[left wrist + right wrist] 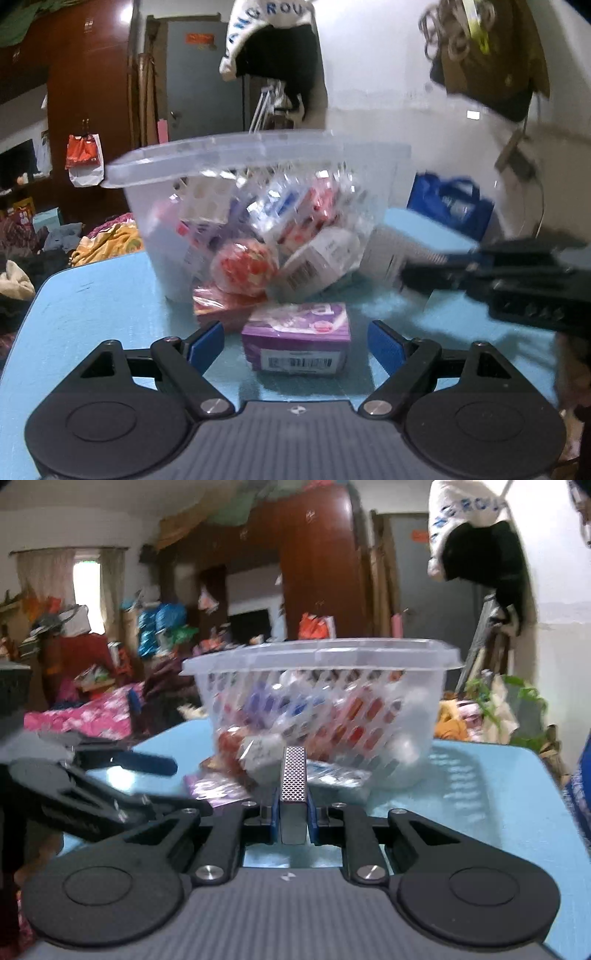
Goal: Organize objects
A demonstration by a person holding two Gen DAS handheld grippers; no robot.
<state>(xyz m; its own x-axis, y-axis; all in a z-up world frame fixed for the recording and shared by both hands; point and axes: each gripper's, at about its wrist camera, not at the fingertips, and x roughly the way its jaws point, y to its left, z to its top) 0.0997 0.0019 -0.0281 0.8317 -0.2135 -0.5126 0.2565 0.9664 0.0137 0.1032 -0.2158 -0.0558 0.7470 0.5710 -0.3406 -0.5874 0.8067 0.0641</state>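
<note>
Left wrist view, my left hand-held gripper spread apart around the purple box on the blue counter, clear basket behind (already full), my right hand-held gripper clamped on a matchbox.

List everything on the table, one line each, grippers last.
table: one, light blue, under everything.
basket: one, clear plastic, mid-table, full of packets.
purple box: one, purple, in front of the basket, between the open left fingers, untouched.
red packet: one, red, beside the purple box.
matchbox: one, grey dotted edge, clamped on edge.
left gripper: one, black, blue pads, open.
right gripper: one, black, shut on the matchbox.
</note>
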